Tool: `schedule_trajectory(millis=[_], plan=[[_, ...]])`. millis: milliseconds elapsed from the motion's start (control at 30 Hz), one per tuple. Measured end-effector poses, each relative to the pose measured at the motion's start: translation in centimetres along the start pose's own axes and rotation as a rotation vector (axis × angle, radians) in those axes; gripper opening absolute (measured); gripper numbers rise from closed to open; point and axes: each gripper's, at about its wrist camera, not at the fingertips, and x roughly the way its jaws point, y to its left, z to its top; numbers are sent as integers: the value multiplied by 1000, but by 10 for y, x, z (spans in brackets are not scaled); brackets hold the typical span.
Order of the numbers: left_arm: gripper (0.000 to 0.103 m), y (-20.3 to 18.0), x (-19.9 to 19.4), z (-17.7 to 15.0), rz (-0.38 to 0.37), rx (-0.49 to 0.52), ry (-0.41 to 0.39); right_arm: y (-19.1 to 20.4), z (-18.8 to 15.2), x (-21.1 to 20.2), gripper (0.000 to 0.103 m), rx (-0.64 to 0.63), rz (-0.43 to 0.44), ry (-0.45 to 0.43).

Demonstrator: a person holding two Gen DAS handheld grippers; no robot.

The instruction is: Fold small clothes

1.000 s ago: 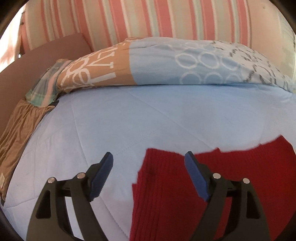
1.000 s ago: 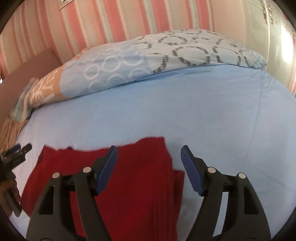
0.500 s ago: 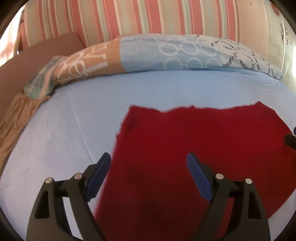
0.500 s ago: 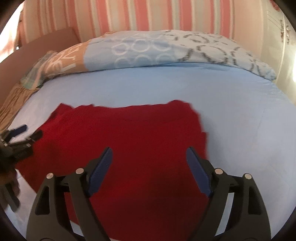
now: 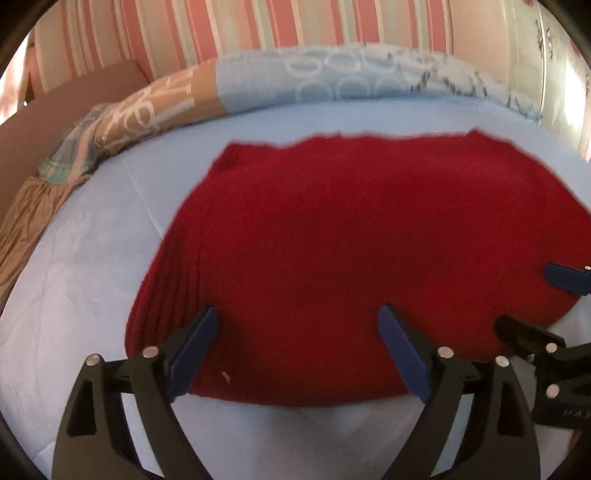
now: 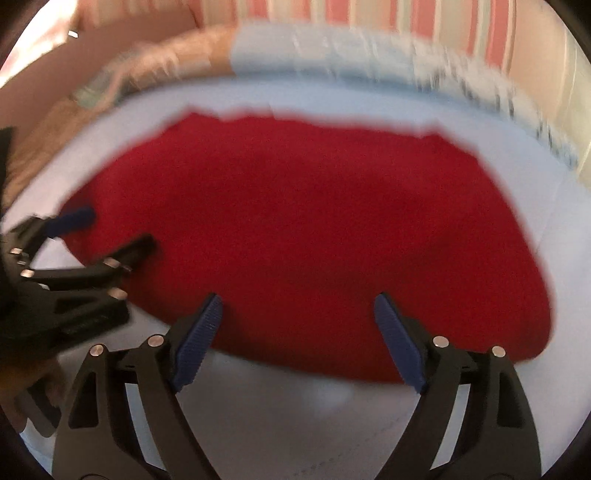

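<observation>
A red knit garment (image 5: 351,229) (image 6: 314,221) lies spread flat on the light blue bed sheet (image 5: 92,240) (image 6: 554,229). My left gripper (image 5: 297,314) hovers over its near left hem, jaws wide and still opening, pads clear of the cloth. My right gripper (image 6: 298,301) hangs over the near right hem in the same way, jaws opening with nothing pinched. Each gripper shows in the other's view: the right gripper (image 5: 532,299) at the garment's right edge, the left gripper (image 6: 118,229) at its left edge. The right wrist view is blurred.
A rolled patterned quilt (image 5: 332,77) (image 6: 332,55) lies along the far side of the bed under a pink striped wall (image 5: 258,26). Brown fabric (image 5: 26,221) and a brown board (image 5: 74,99) sit at the far left. Bare sheet surrounds the garment.
Both grippers drew back toward the near hem and sank lower. Their jaws spread wider. The red garment, earlier seen only partly, now shows whole and flat.
</observation>
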Motion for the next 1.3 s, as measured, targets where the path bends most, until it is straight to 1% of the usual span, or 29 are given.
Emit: schedule_trajectory(millis=[33,100,133,200,233,267,300,367,400,433,500,533,567,600,667,700,733,767,800,833,900,967,1000,1033,1100,1133,1200,1233,1300], plan=[[96,0,1,-2,9,10,-2,1,0,1,89,-3,-1,1],[96,-2,0,-1,27,23,-1,2,4,-2,89,-4,-6,6],[95,-1,-4,0,27,14,-8,0,8,-8,89,7,3,-4],[95,6,-16,1,19,-16,-36,-6,10,-24,89,29,-20,-53],[95,13,-25,1,26,-35,-62,-14,11,-33,90,43,-35,-81],[95,18,-28,0,44,-42,-68,-22,9,-36,92,56,-49,-86],[95,24,-26,0,58,-47,-62,-27,5,-35,93,64,-58,-78],[96,30,-7,-5,62,-41,17,-45,-4,-16,93,101,-60,8],[97,31,0,-7,48,-39,43,-51,-8,-9,94,121,-36,29],[98,32,1,-8,45,-36,35,-54,-9,-8,95,132,-12,22],[97,32,-2,-5,42,-33,23,-52,-3,-14,95,127,2,18],[97,34,-10,0,27,-51,-4,-54,4,-22,95,149,35,-11],[97,36,-16,5,19,-65,-28,-56,10,-29,95,163,42,-36],[97,37,-20,12,12,-77,-45,-58,20,-33,96,168,35,-58],[97,36,-29,39,-14,-99,-91,-63,45,-34,98,177,27,-85],[97,34,-28,49,-22,-103,-95,-66,56,-31,98,185,21,-82],[97,31,-22,65,-38,-115,-78,-68,71,-23,98,191,12,-79],[97,29,-17,74,-37,-121,-72,-71,79,-18,98,195,10,-78],[97,25,-10,83,-26,-116,-71,-73,86,-11,98,200,8,-70],[97,19,4,91,-2,-98,-53,-77,94,1,98,219,12,-51],[97,14,22,95,-2,-87,-24,-82,95,10,98,241,15,-27],[98,9,52,93,21,-55,57,-87,93,23,99,252,-13,9],[100,10,63,90,30,-43,72,-88,91,36,100,240,-22,45],[102,10,70,85,38,-26,63,-87,89,41,100,222,-28,57],[102,12,71,83,38,-34,50,-83,87,45,100,169,-53,54],[102,12,68,83,38,-43,49,-84,90,42,100,165,-41,50],[101,16,60,85,14,-82,45,-93,93,28,100,180,7,19],[101,19,51,88,-19,-118,31,-104,93,16,100,193,1,-14],[101,14,35,95,-56,-134,-7,-127,91,3,100,226,-10,-41]])
